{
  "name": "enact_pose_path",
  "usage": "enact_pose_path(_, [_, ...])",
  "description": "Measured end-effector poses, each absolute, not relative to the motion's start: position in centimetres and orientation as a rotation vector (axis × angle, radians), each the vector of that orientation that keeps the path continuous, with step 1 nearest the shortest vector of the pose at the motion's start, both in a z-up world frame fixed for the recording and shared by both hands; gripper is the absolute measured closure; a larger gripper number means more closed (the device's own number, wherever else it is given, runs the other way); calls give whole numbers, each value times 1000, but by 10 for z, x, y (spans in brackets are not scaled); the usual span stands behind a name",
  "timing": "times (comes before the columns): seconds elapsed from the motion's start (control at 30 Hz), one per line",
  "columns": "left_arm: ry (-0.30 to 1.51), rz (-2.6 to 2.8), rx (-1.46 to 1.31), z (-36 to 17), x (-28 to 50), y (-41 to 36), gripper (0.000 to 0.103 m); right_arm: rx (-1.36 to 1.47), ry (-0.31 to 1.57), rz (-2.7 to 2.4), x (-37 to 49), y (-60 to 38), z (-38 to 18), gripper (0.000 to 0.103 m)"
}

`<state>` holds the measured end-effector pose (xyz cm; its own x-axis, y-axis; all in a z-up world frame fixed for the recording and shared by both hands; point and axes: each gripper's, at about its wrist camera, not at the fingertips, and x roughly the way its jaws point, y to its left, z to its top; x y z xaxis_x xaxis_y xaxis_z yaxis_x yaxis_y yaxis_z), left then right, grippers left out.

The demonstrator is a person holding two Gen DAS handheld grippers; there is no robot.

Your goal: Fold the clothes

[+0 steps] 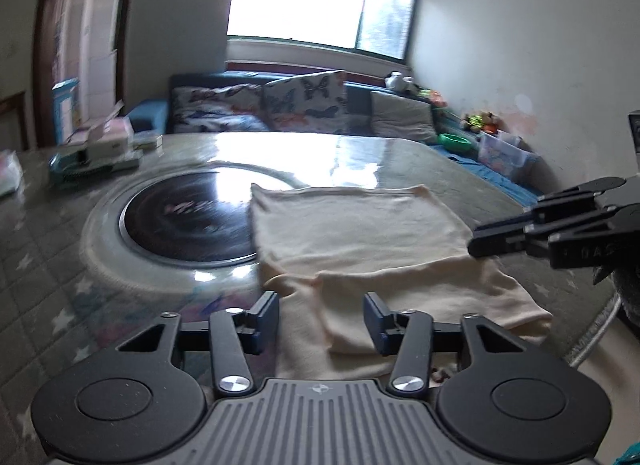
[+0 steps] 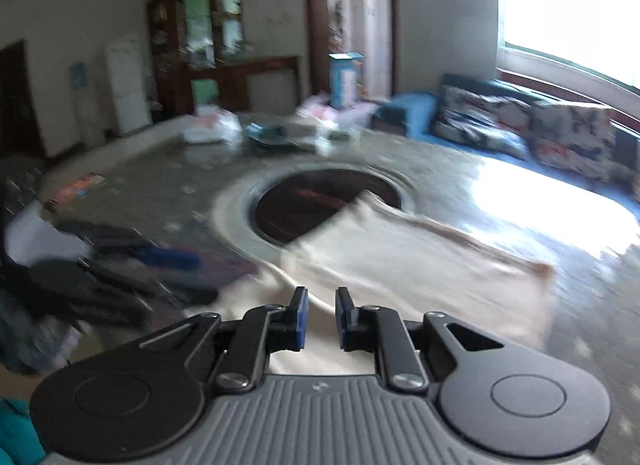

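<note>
Cream cloth lies folded flat on my desk; my left claw gapes empty, my right claw slightly parted, empty.

A cream garment lies on a grey-green tabletop printed with pale stars, beside a glossy black round hob ringed in silver. Behind, butterfly-patterned cushions in white, blue and orange sit on a blue sofa. Both grippers' fingers carry blue pads on black.
</note>
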<state>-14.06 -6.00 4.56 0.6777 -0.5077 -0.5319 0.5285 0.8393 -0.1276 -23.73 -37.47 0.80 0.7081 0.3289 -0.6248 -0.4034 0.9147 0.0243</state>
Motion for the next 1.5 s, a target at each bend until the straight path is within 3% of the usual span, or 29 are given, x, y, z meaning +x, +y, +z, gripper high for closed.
enact_pose_path(0.07, [587, -619, 57, 43, -140, -69, 66, -137, 707, 364, -244, -391, 1, 86])
enact_pose_path(0.43, [680, -680, 135, 18, -124, -92, 73, -115, 814, 291, -270, -426, -43, 86])
enact_pose_path(0.7, [661, -680, 131, 33, -113, -104, 72, -103, 716, 263, -247, -436, -24, 85])
enact_pose_path(1.07, [664, -679, 181, 23, -102, -110, 70, -119, 732, 234, -235, -441, -38, 85])
enact_pose_path(1.2, [638, -705, 210, 22, -118, -103, 67, -178, 720, 281, -249, -427, -34, 73])
enact_pose_path(1.5, [593, -729, 281, 20, -135, -98, 66, -284, 734, 318, -273, -407, -48, 72])
